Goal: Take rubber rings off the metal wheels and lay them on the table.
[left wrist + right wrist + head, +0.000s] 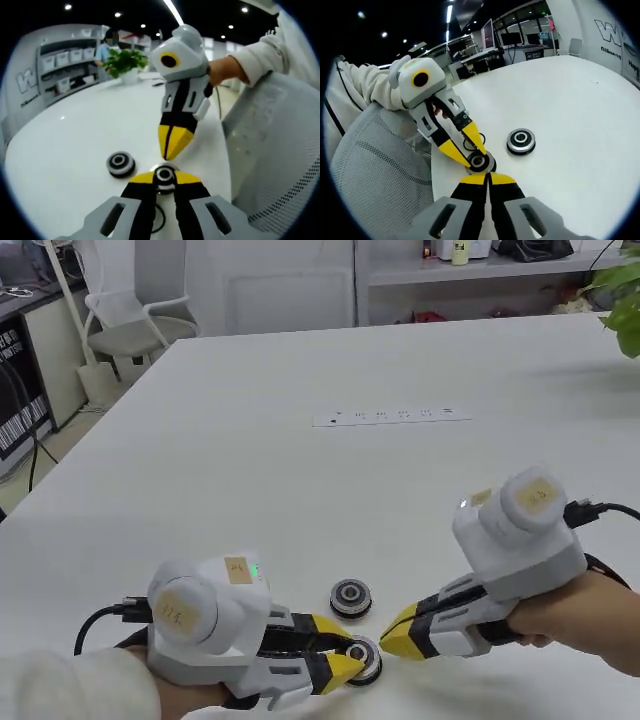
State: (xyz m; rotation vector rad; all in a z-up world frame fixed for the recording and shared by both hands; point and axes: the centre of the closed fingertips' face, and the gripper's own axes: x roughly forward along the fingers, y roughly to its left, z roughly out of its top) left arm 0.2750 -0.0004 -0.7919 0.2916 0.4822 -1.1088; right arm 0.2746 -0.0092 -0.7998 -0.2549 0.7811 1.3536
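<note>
1. Left hand-held gripper [350, 652], white body with black jaws and yellow tips, nearest on the white tabletop [250, 470]. Its jaws are narrowed onto a small metal wheel with a black rubber rim [369, 660], which sits between the two tips on the tabletop.
2. Right hand-held gripper [388, 643], same build. Its jaws are pressed together, the tips meeting just beside the held wheel; I cannot tell whether they pinch the rim.
3. Second metal wheel with a black rubber rim [351, 597], lying flat just beyond the two grippers, apart from both.
4. White flush power strip [390, 418], set in mid-tabletop, well beyond the wheels.
5. White mesh-backed chair [125, 315], past the far left corner.
6. Green leafy plant [622, 300], at the far right edge.
</note>
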